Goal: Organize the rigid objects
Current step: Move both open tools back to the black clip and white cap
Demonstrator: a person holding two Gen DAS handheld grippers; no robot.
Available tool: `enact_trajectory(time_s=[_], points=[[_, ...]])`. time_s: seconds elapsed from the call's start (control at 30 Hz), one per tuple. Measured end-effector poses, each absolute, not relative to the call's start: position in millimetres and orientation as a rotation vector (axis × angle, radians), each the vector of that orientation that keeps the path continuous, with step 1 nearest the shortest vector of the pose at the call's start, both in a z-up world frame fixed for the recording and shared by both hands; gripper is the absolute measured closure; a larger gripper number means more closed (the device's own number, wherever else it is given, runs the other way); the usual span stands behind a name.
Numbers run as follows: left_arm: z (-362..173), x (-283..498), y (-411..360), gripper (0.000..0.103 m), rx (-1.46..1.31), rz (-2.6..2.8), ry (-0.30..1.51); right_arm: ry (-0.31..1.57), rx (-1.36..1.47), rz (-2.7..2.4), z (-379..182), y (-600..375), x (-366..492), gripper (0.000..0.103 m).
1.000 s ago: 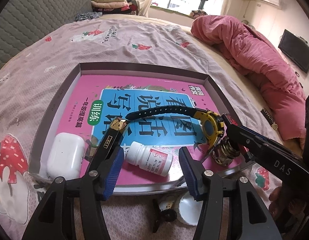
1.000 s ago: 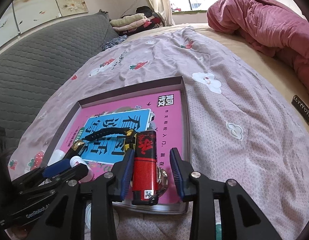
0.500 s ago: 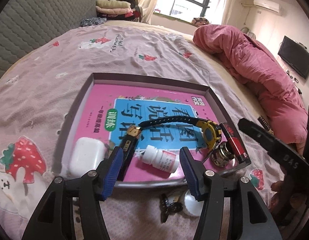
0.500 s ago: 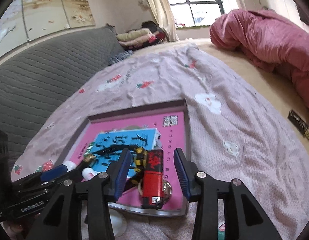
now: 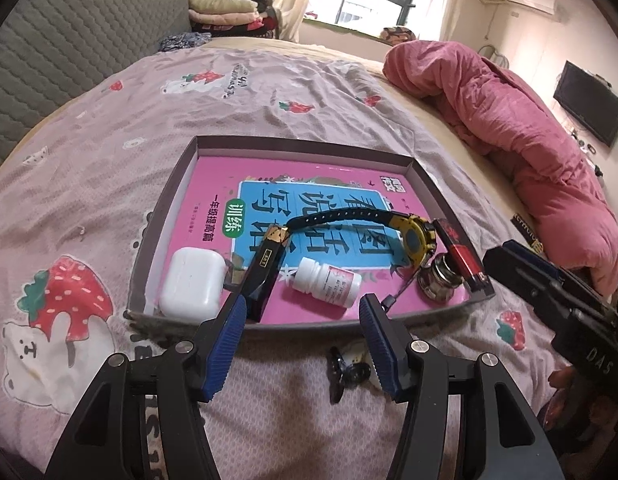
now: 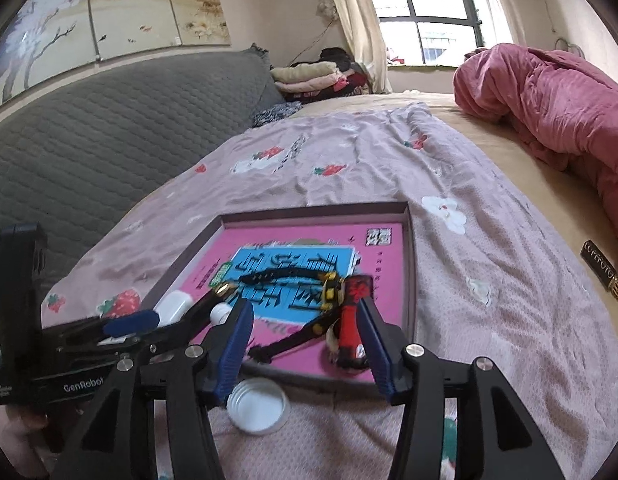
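**A:** What lies around the tray (image 5: 161, 216)?

**B:** It sits on a strawberry-print sheet (image 5: 89, 152) on a bed; open sheet runs off its left and far walls, and a pink quilt (image 5: 529, 128) lies well off to the right. A white lid (image 6: 257, 405) and a dark clip (image 5: 345, 372) rest on the sheet just outside the near wall.

**A:** And inside?

**B:** A pink-and-blue book (image 5: 329, 200) covers the floor. On it: a white case (image 5: 193, 282) at the near left, a black box (image 5: 265, 272), a white bottle (image 5: 329, 282) on its side, a yellow-and-black watch (image 5: 417, 236), a metal piece (image 5: 439, 282), and a red lighter (image 5: 463, 256) along the right wall.

**A:** The tools?

**B:** The left tool (image 5: 299, 340) hangs released over the near wall, nothing between its blue pads; the bottle lies just beyond it. The right tool (image 6: 309, 344) is opening, the lighter lying free close to its right pad, not pinched, in a blurred view.
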State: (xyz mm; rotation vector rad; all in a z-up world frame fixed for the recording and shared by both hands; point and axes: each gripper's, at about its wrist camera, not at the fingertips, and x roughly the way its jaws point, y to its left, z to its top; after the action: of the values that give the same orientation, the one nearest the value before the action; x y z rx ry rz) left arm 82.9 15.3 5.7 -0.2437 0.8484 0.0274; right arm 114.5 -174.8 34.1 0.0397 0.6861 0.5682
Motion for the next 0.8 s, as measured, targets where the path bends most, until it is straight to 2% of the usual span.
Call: enact_trajectory(time_s=[0.43,0.8], points=[[0.4,65.9,12.9,0.043,-0.231,0.008,0.907,0.849,-0.093,0.596,-1.0,-150.0,77.9,0.050],[-15.1,62.0,2.4,0.043,-0.221,-0.027,0.973,0.897,-0.159,0.605,-21.2,-137.5,73.6,0.050]])
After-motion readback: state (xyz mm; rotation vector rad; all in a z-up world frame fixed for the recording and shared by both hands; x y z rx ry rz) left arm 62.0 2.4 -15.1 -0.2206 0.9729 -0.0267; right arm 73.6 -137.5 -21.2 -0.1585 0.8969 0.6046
